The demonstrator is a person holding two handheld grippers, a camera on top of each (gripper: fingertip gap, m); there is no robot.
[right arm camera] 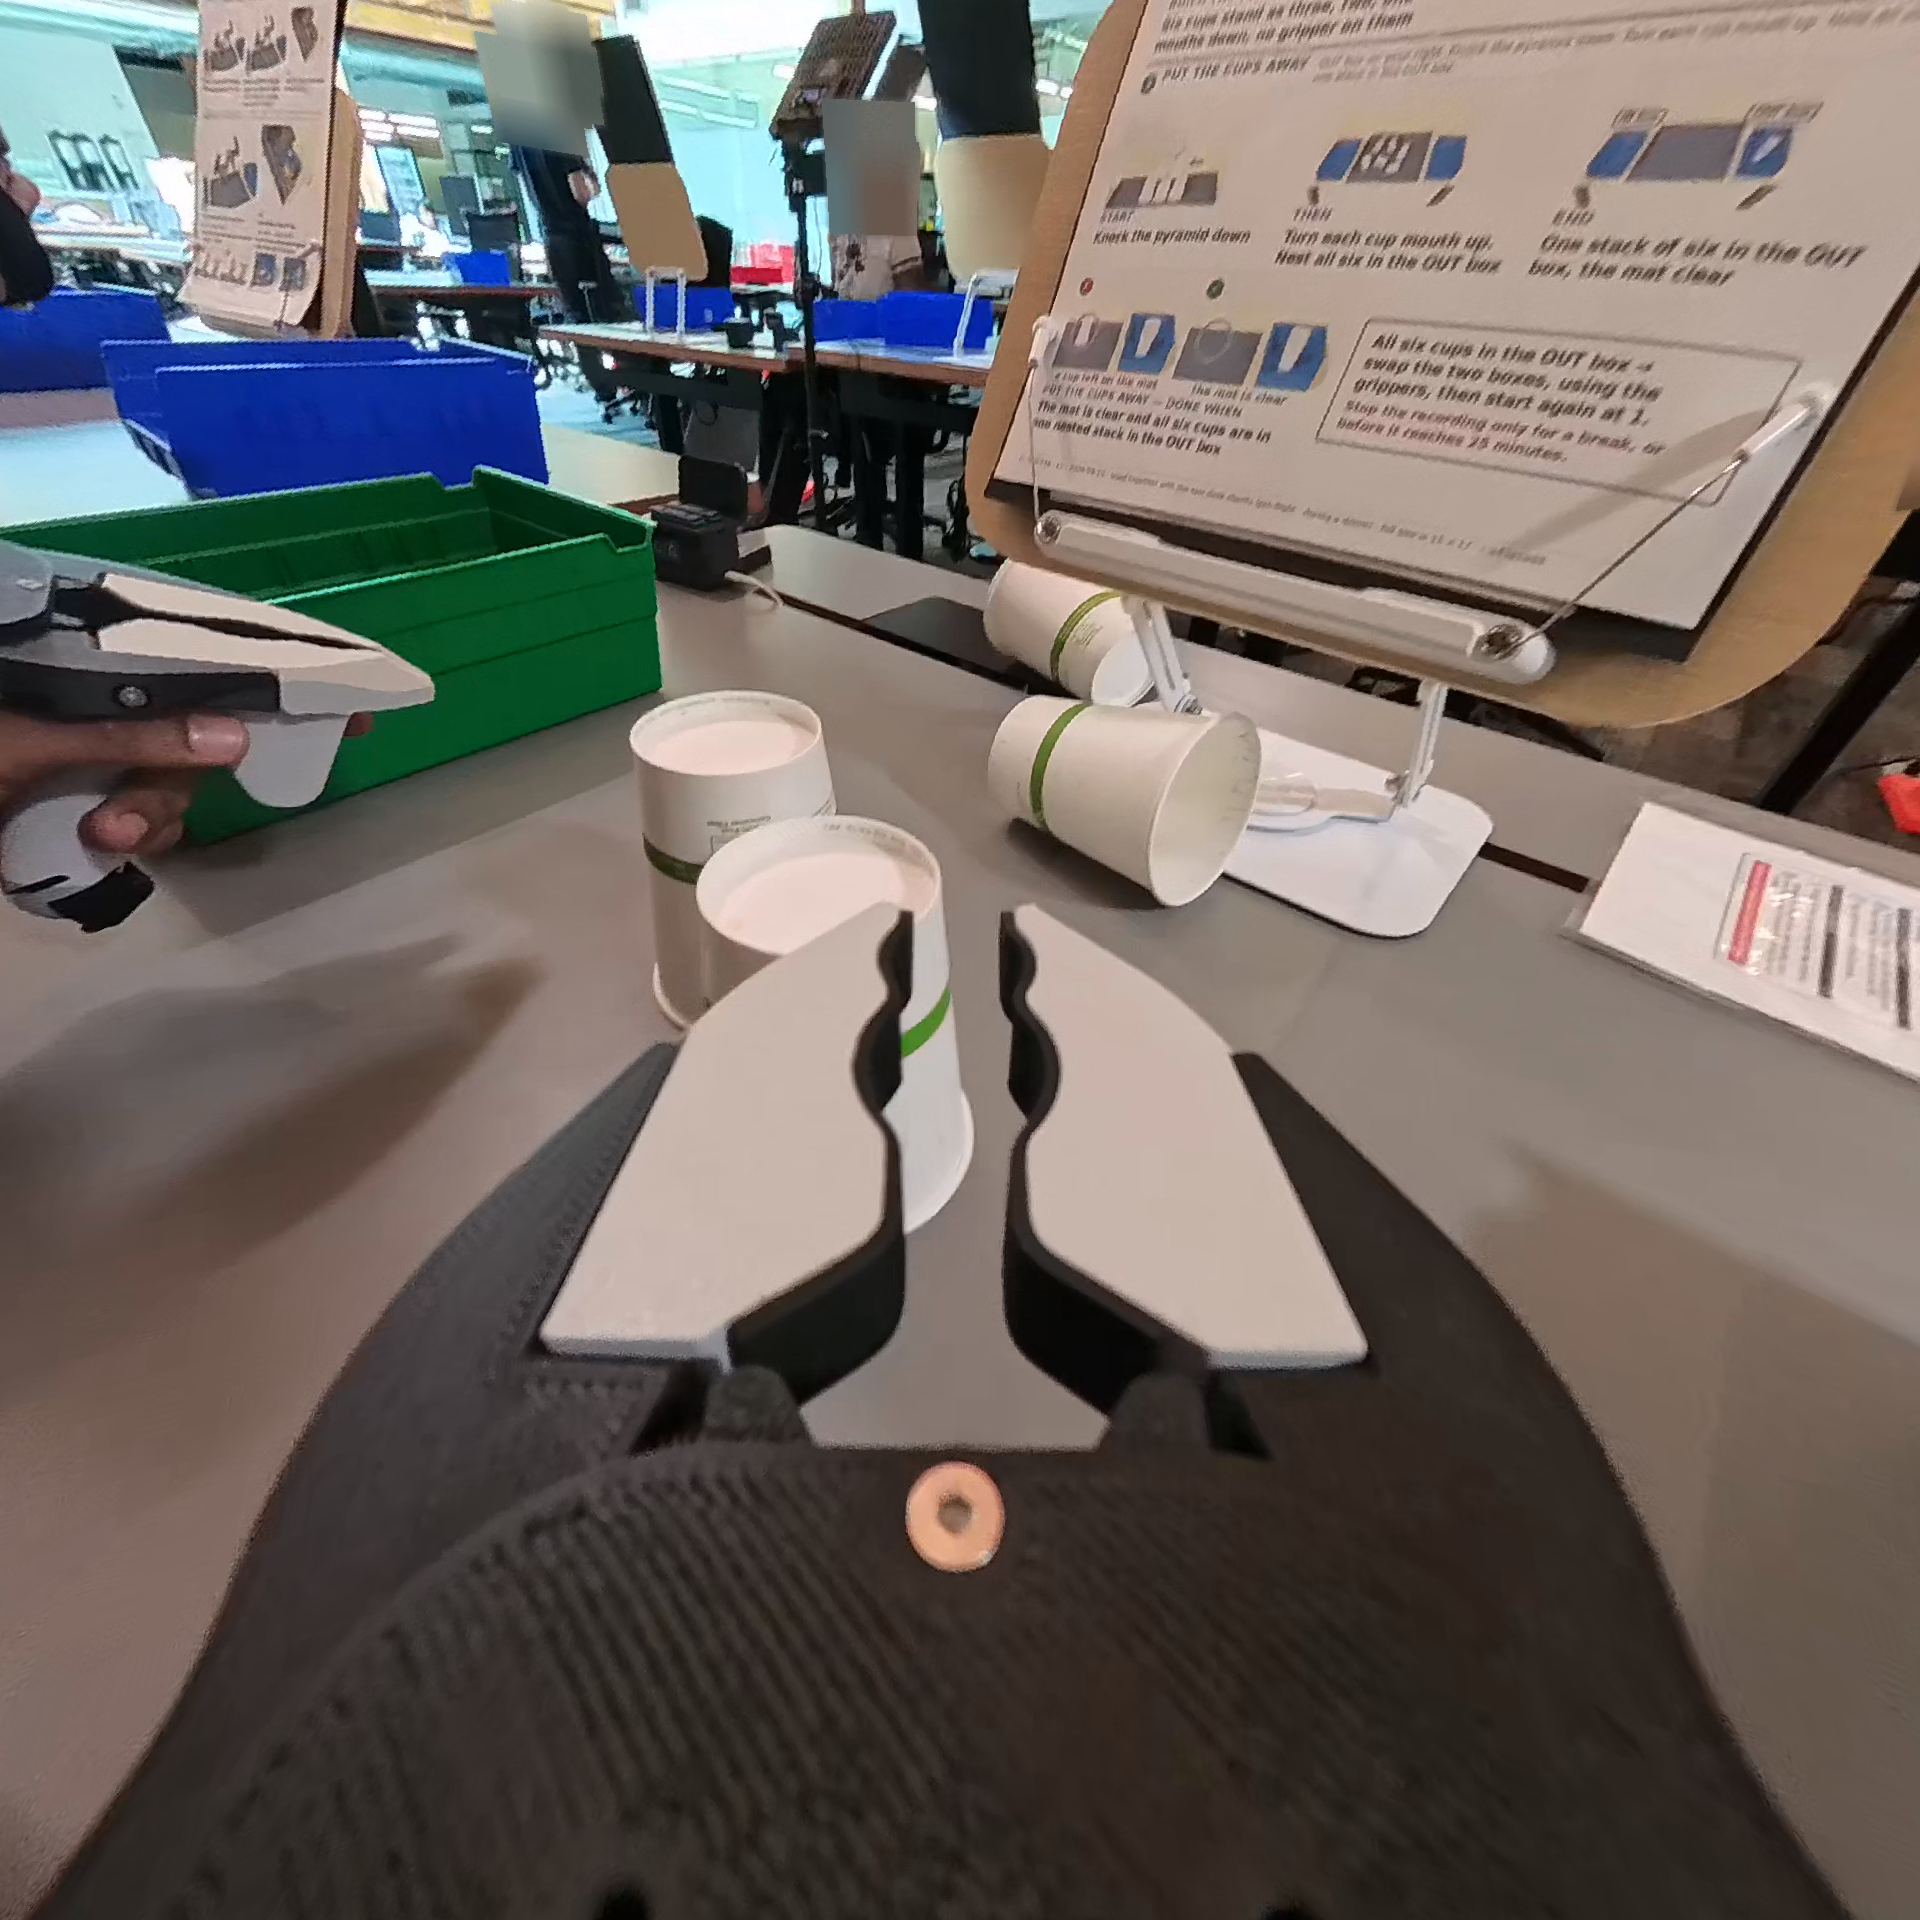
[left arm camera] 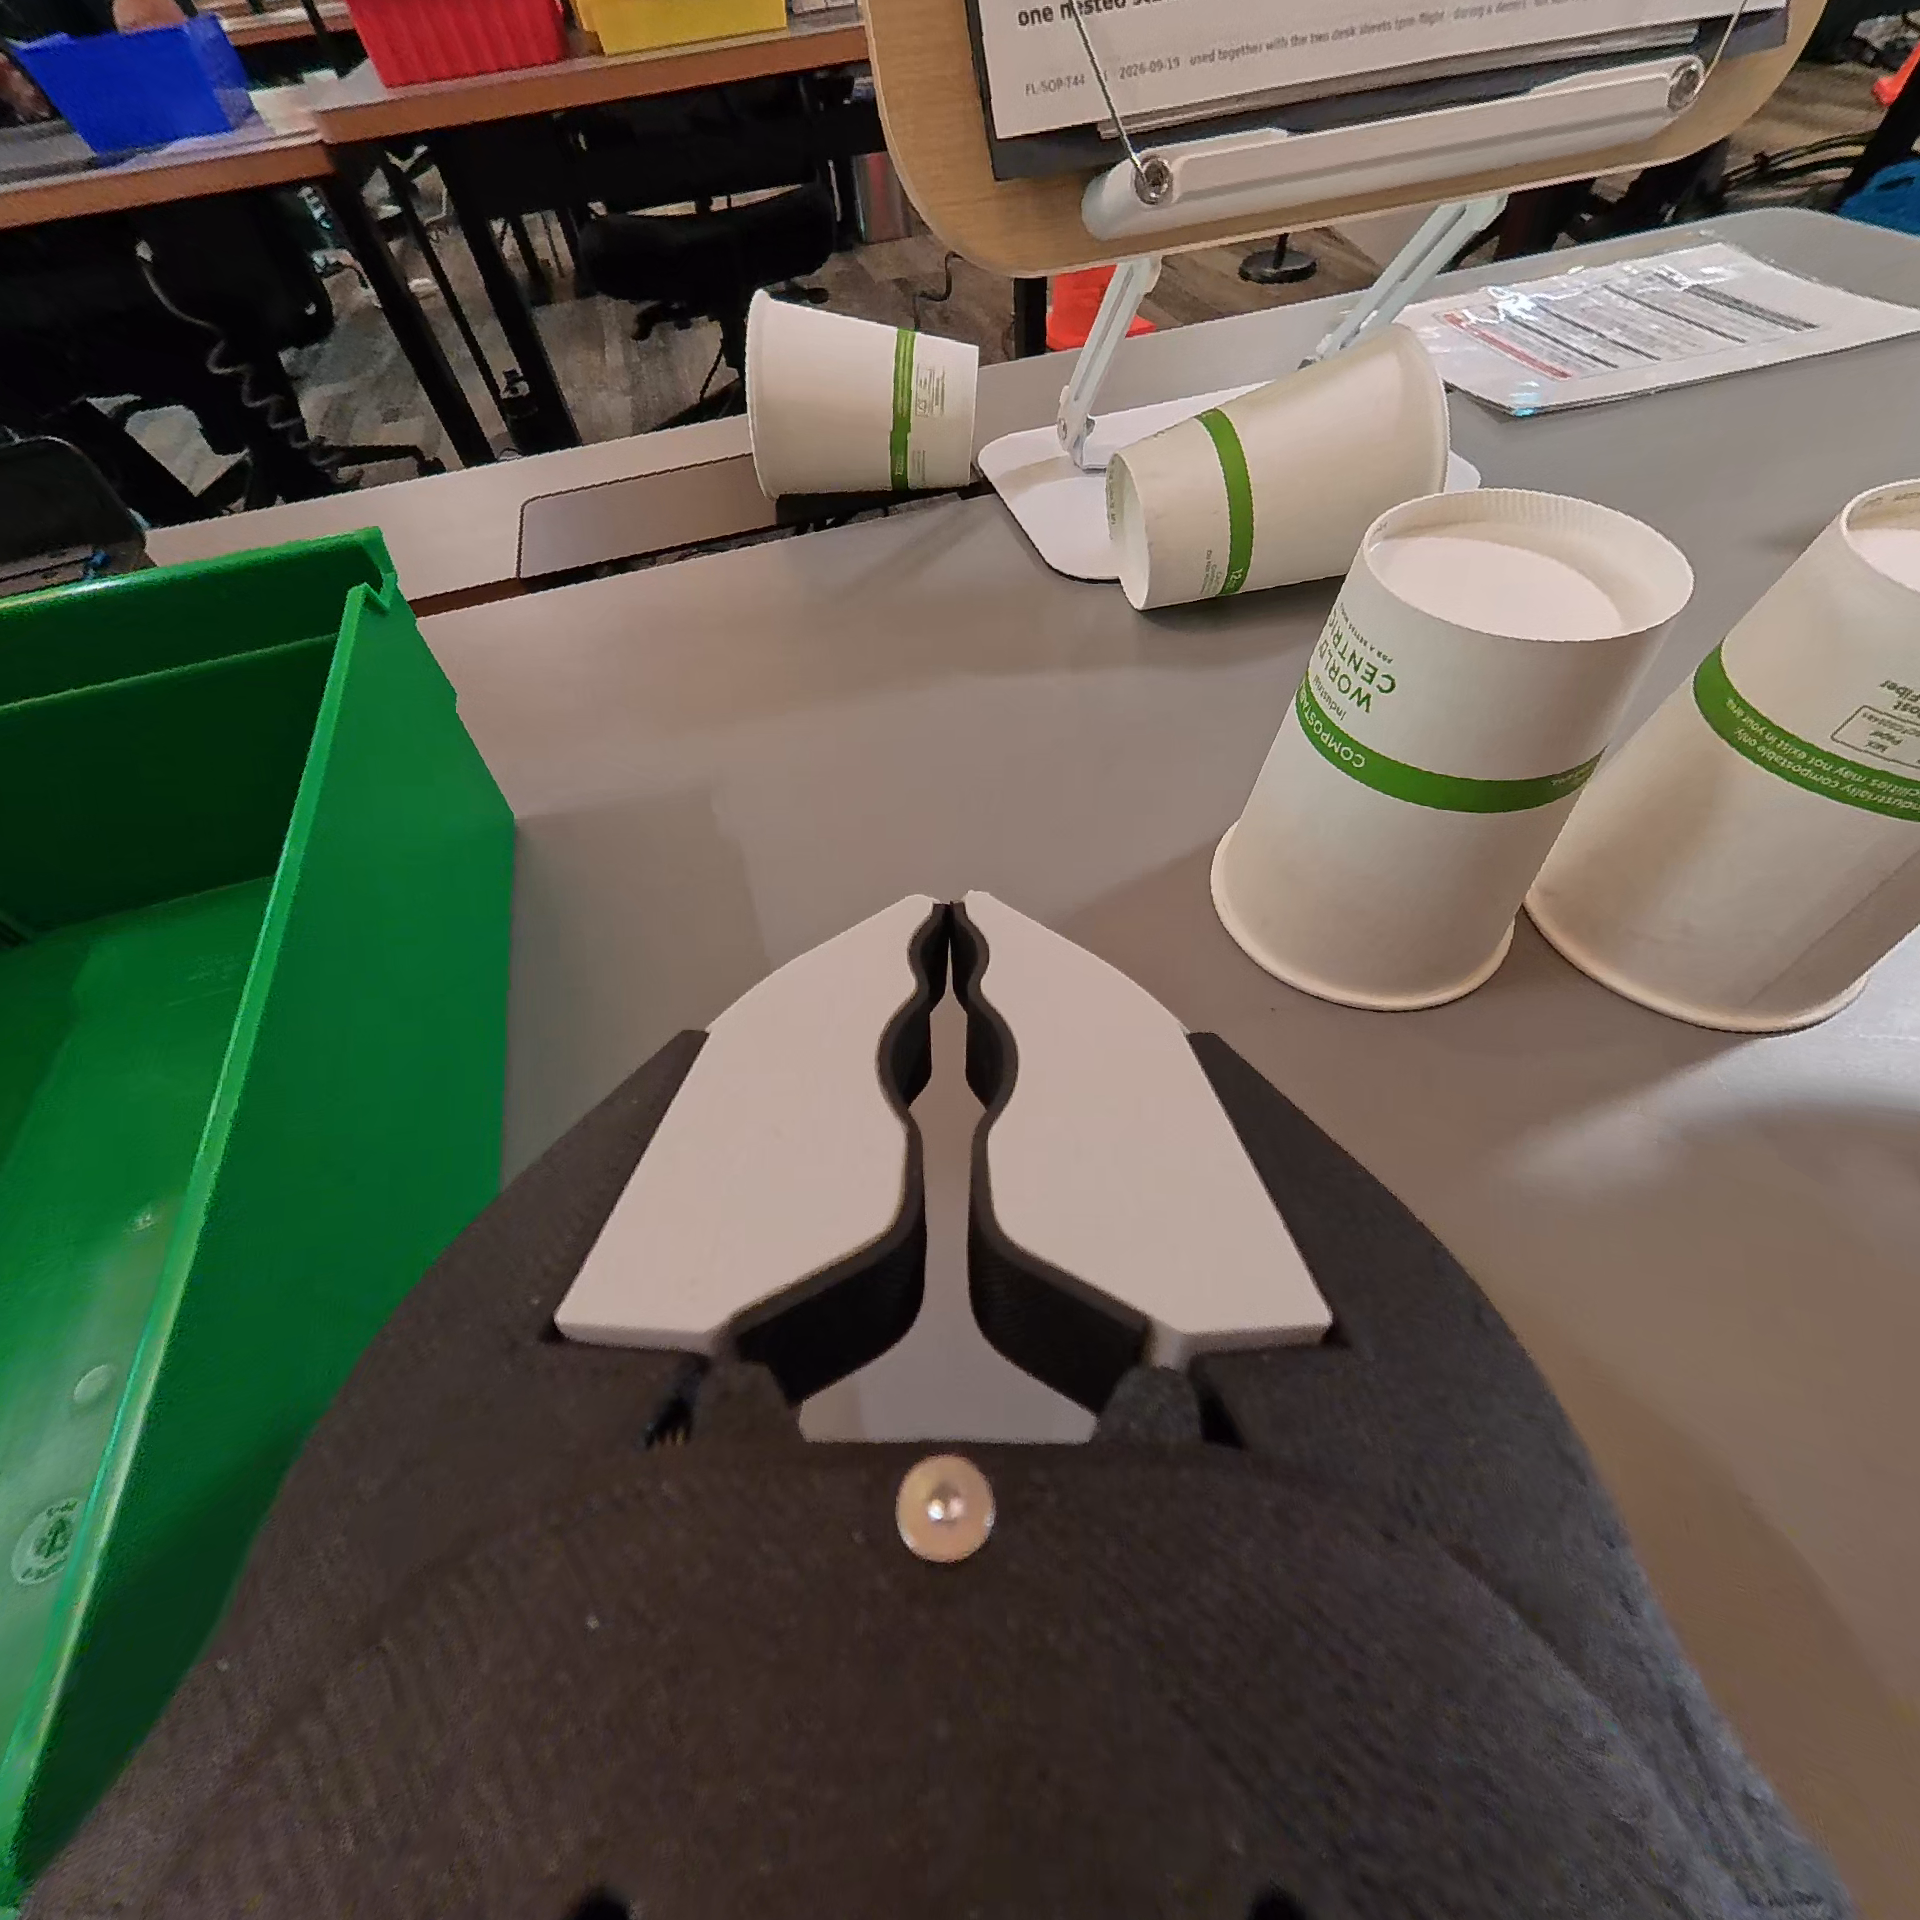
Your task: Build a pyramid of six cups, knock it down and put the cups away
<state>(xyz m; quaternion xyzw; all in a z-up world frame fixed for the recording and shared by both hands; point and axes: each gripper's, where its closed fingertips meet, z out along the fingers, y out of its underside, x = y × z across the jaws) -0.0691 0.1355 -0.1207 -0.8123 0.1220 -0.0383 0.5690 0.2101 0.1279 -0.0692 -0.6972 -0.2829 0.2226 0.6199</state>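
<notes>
On the grey table (left arm camera: 831, 727):
Green bin (left arm camera: 208, 987): at 9 o'clock of the left gripper (left arm camera: 951, 914), empty.
Upturned cups (right arm camera: 821, 894): two, mouth down, touching; two more lie tipped at 1 o'clock.
Left gripper: fingers pressed together, holding nothing.
Right gripper (right arm camera: 956, 930): fingers spread; nearest cup's wall between them, contact unclear.

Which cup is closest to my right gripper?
The nearer upside-down cup, partly behind the right gripper's left finger; another inverted cup stands behind it.
</notes>
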